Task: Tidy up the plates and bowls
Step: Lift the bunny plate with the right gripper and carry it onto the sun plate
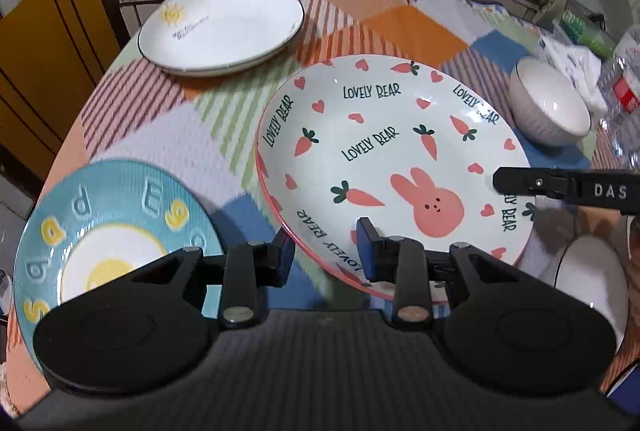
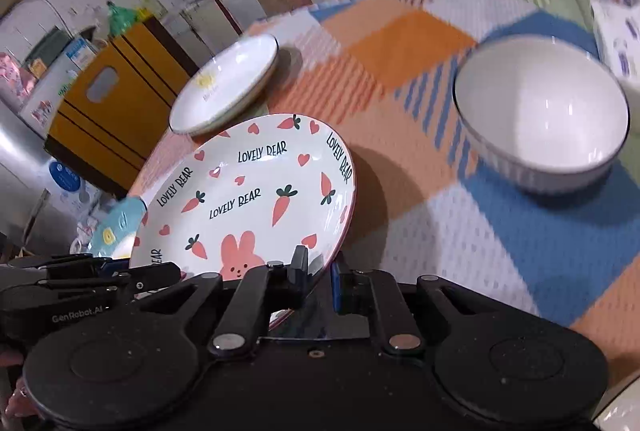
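Two tongs meet at the bunny plate [image 1: 394,159]. Your right gripper [image 2: 318,271] is clamped on its near rim, one pad above and one below, and the plate tips up off the cloth [image 2: 500,243]. Your left gripper [image 1: 325,251] has its pads apart on both sides of the plate's near edge, not squeezing.

Around it you have a blue egg plate [image 1: 108,227] just to the left, a white sun plate [image 1: 222,27] farther back, and a white bowl [image 2: 542,111] to the right, apart from the bunny plate. A yellow chair [image 1: 44,43] stands by the table's left side. A water bottle [image 1: 624,87] is past the bowl.

The bunny plate is round, shiny and white with a pink rim, pink bunny, carrots, hearts and the words LOVELY BEAR. The bowl has ribbed sides and a dark rim. The cloth is bumpy, with orange, blue and striped squares.
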### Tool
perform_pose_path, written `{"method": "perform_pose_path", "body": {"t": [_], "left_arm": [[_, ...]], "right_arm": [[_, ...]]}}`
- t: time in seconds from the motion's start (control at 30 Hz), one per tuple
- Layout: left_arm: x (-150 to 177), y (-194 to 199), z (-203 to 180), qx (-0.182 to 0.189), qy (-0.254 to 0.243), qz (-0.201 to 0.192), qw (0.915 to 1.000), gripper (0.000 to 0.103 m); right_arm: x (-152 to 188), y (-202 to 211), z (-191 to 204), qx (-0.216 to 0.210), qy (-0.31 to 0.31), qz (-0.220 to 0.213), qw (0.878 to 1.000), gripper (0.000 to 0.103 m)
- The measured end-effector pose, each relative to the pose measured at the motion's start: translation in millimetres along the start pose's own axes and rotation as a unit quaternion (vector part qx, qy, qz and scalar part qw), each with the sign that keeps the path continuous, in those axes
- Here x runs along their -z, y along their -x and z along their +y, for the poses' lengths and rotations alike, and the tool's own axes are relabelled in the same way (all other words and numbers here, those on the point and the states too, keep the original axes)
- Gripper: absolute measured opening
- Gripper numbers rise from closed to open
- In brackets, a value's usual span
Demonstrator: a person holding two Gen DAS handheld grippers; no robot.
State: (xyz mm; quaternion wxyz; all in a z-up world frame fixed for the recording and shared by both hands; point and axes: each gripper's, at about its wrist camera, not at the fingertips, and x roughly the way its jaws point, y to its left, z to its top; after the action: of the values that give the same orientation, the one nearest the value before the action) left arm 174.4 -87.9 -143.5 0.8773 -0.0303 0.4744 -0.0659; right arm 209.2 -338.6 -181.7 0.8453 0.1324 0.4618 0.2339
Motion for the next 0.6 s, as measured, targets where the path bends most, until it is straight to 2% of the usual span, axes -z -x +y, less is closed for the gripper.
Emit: {"method": "perform_pose_path", "body": {"t": [0.2, 0.37, 0.6], "left_arm": [[-26, -12, 4, 0.01, 0.002, 0.003, 0.9999, 0.031], [-44, -31, 5, 0.017, -0.009, 0.015, 0.9997, 0.032], [-52, -61, 9, 0.015, 0.01, 0.041, 0.999, 0.032]], "right_arm": [[-15, 3, 8, 0.014, 0.044, -0.042, 0.998, 0.016], [-31, -7, 6, 0.035, 0.047, -0.043, 0.997, 0.016], [-38, -24, 5, 0.065, 0.048, -0.019, 0.997, 0.017]]}}
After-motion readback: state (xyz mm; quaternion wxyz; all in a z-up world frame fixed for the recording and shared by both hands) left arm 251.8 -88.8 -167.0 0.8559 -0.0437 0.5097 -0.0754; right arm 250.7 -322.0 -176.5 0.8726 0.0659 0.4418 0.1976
